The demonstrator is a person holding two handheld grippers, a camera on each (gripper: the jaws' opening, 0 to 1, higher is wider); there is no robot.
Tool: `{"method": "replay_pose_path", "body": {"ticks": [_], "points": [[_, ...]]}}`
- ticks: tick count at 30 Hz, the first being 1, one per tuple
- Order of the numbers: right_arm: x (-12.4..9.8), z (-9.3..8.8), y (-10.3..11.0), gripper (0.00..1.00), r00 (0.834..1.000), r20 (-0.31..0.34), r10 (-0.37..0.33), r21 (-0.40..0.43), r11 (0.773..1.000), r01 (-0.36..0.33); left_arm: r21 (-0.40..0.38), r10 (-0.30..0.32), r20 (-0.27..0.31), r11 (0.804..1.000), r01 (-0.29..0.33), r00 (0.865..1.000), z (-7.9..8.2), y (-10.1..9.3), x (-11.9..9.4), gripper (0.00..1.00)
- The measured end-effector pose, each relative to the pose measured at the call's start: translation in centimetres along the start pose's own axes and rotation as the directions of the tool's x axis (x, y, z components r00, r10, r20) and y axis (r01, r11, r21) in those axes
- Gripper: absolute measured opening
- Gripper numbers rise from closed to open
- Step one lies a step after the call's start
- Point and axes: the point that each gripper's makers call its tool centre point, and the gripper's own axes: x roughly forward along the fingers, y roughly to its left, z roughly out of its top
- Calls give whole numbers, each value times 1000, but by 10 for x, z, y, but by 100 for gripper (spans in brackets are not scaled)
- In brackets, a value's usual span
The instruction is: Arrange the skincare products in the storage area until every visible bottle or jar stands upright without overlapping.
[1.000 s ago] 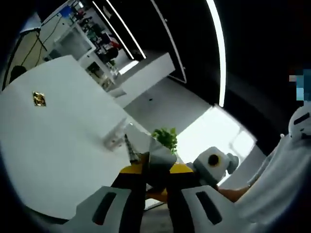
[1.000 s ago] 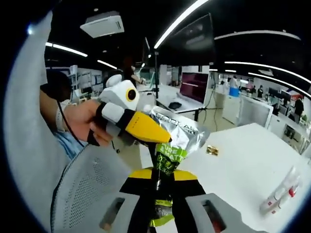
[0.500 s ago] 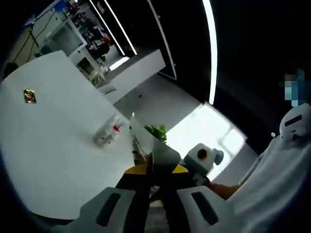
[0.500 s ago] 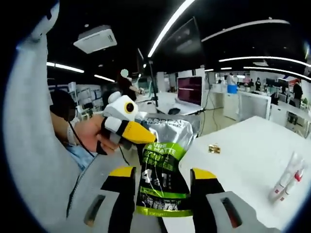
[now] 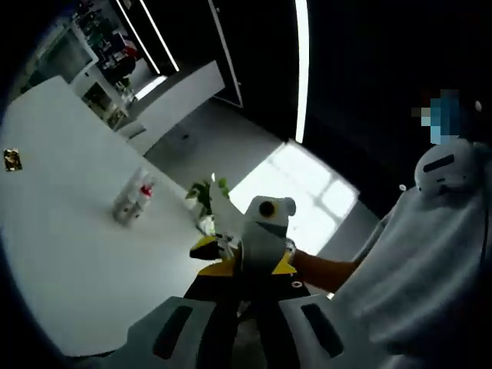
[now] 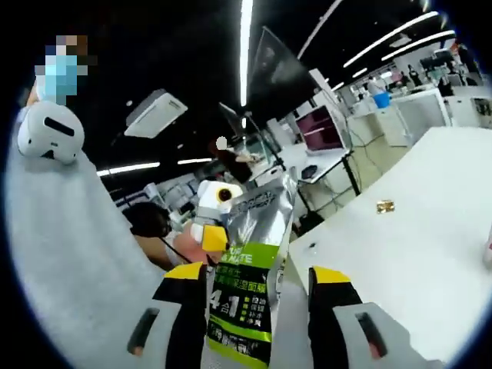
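Observation:
A silver sachet (image 6: 247,270) with a green and black label hangs in the air in the right gripper view. It sits between the wide-apart jaws of my right gripper (image 6: 257,278), which is open. My left gripper (image 6: 209,234) pinches the sachet's upper left edge. In the left gripper view, my left gripper (image 5: 247,265) is shut on the sachet (image 5: 260,247), which I see edge-on. Just beyond it is the right gripper (image 5: 265,224). Small white bottles with a red part (image 5: 131,200) lie close together on the white table (image 5: 69,254).
A small gold object (image 5: 11,159) (image 6: 384,206) lies on the table. A green plant (image 5: 206,192) stands past the table's edge. A person's grey sleeve (image 5: 430,269) is close on the right. Desks and monitors (image 6: 319,127) stand further back.
My right gripper has opened and let go of the sachet's lower part. The left gripper still holds its upper edge. Both views have rolled and shifted with the hands.

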Motion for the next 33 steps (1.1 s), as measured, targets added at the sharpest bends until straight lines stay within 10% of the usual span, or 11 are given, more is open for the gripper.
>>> {"method": "replay_pose_path", "body": {"ticks": [12, 19, 33], "points": [[-18, -2, 5, 0, 997, 1, 72, 123, 990, -71, 9, 48, -94, 999, -47, 994, -17, 10, 5, 0], [-14, 4, 2, 0, 992, 109, 69, 245, 965, -94, -94, 63, -39, 993, -66, 997, -8, 18, 3, 0], [2, 31, -13, 0, 904, 426, -38, 363, 922, -133, -114, 79, -19, 990, -81, 997, -5, 22, 3, 2]]}}
